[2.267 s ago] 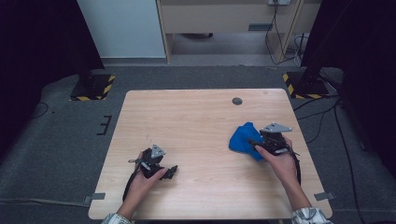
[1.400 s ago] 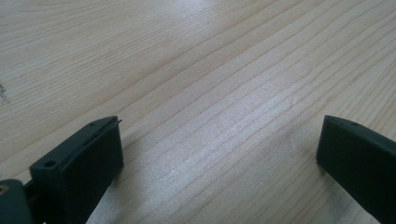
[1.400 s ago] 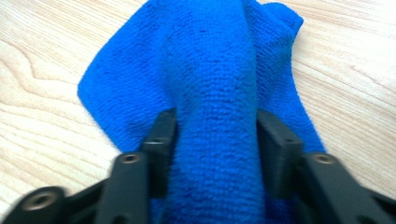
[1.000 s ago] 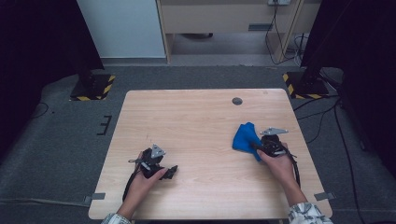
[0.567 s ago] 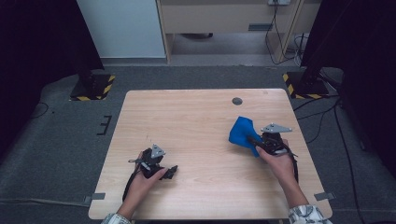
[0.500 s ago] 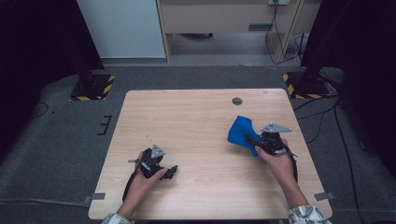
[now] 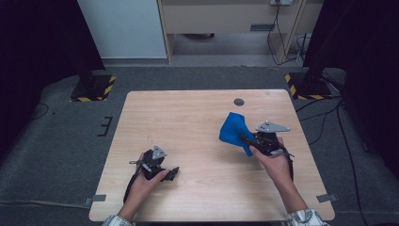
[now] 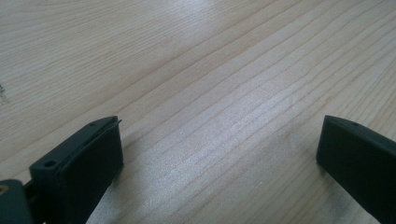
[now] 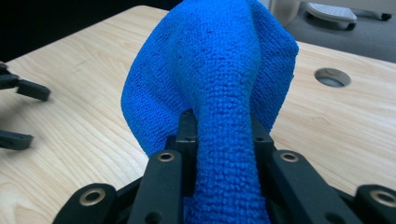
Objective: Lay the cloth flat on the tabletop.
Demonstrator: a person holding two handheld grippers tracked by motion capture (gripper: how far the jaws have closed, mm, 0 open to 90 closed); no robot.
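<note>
You are holding the blue cloth (image 7: 235, 131) in the right hand-held gripper (image 7: 248, 141), over the right half of the desk (image 7: 197, 117). In the right gripper view the jaws are pinching a bunched ridge of the cloth (image 9: 219, 93) between them, closed down on the fabric, with the rest billowing up and forward in a rounded hood. In the high view you cannot tell whether its lower edge is touching the wood or hanging just clear.

The left hand-held gripper (image 7: 169, 173) is resting low at the near left of the desk, well apart from the cloth. In the left gripper view its jaws are standing wide apart over bare wood, holding nothing.

Step in hand, as judged: you are lifting or carrying the cloth by one gathered fold. To do it well:
- Keep the pinch firm, since terry pile compresses and a thick fold may creep out of the jaws.
- Move slowly, so the loose hood is not swinging or catching.
- If spreading it, bring the left gripper to a free edge, not the bunched middle.

Materials: the cloth is looking like a soft, nubbly microfibre, limp, taking any shape. The desk is pale wood-grain, smooth, slightly glossy, with a round cable hole (image 7: 239, 101) near the far edge. The jaws are matt black and flat-faced.
</note>
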